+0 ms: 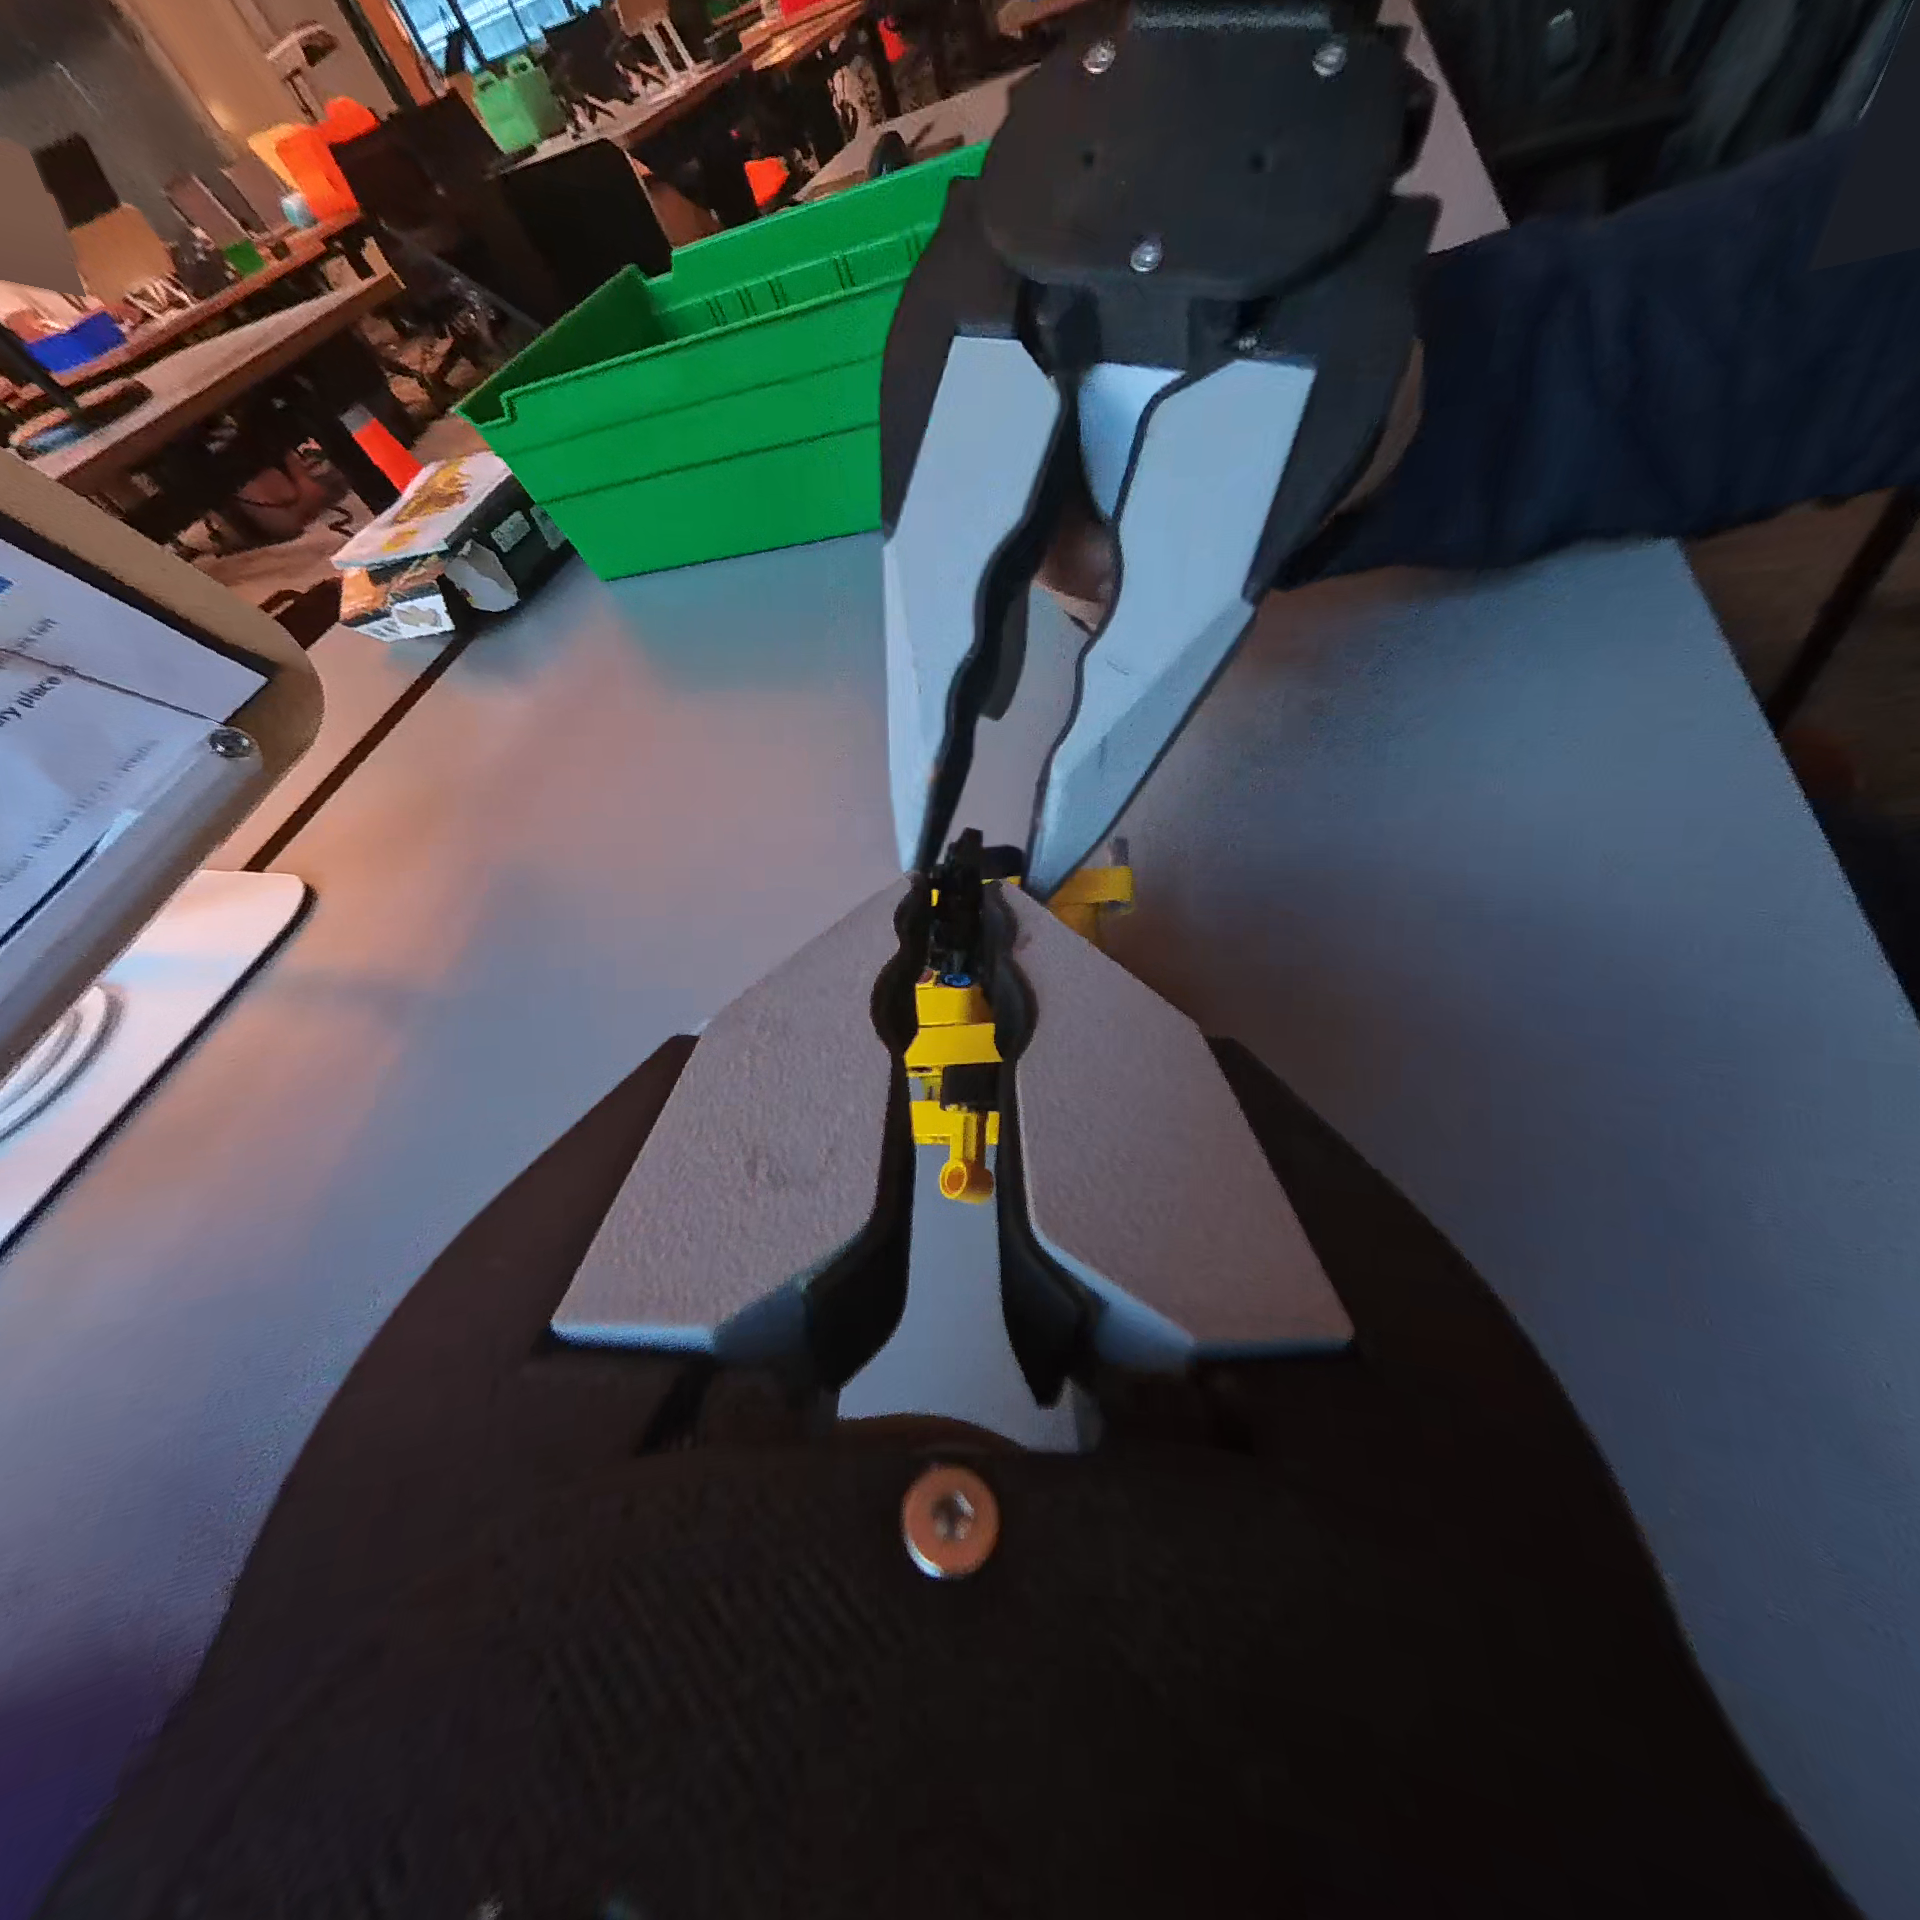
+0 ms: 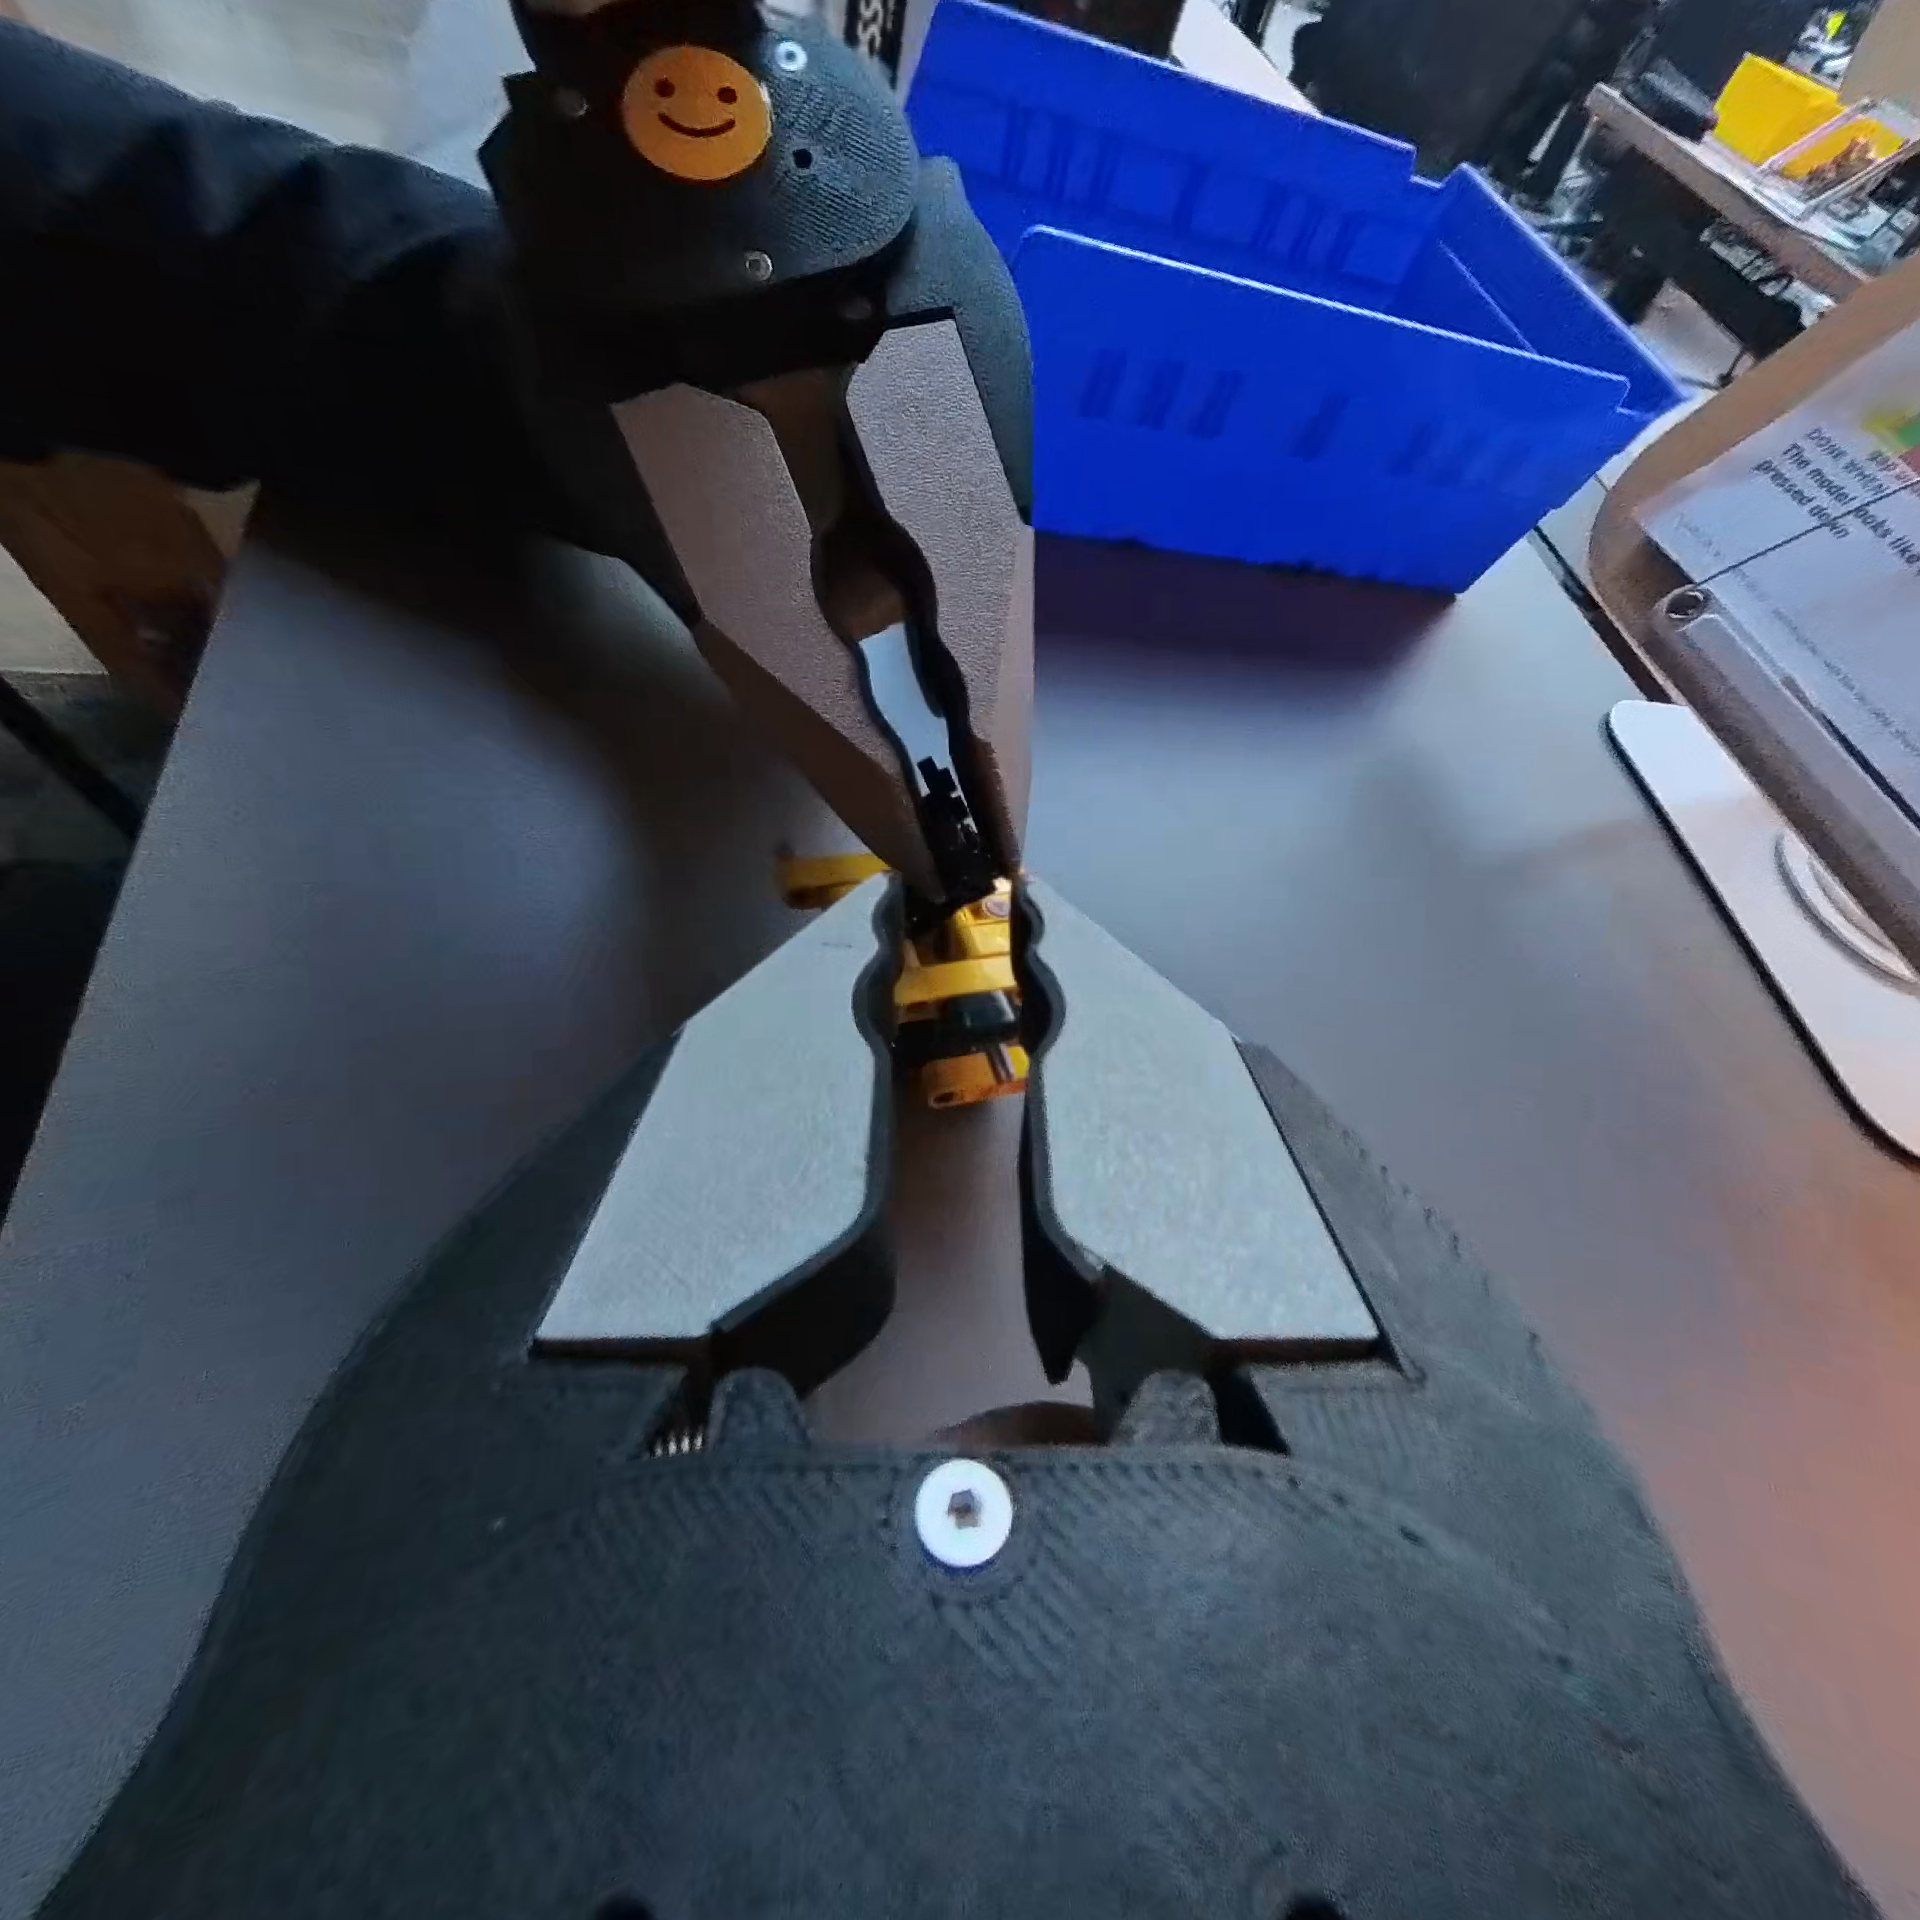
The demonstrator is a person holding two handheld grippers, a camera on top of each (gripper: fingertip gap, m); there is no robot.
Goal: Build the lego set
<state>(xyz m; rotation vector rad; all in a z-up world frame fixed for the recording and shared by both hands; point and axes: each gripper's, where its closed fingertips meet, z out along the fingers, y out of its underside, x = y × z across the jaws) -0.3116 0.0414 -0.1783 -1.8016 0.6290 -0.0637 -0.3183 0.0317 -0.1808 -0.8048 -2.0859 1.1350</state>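
Note:
A small yellow and black lego model (image 1: 948,1039) sits between the narrow-set fingers of my left gripper (image 1: 961,914), just above the grey table (image 1: 582,852). My right gripper (image 1: 982,873) comes from the far side, tips pinched on the model's black upright part (image 1: 966,883). In the right wrist view the model (image 2: 956,987) lies between the right gripper's (image 2: 956,896) fingers, and the left gripper (image 2: 951,862) meets it tip to tip on the black part (image 2: 943,821). A loose yellow piece (image 1: 1096,891) lies on the table beside the tips; it also shows in the right wrist view (image 2: 821,878).
A green bin (image 1: 727,436) stands at the table's far end in the left wrist view, a small printed box (image 1: 447,540) beside it. A blue bin (image 2: 1299,416) stands opposite. An instruction sheet on a stand (image 1: 104,727) (image 2: 1787,582) is at the side. A dark sleeve (image 1: 1662,364) reaches in. Left and right tips are no more than a few centimetres apart.

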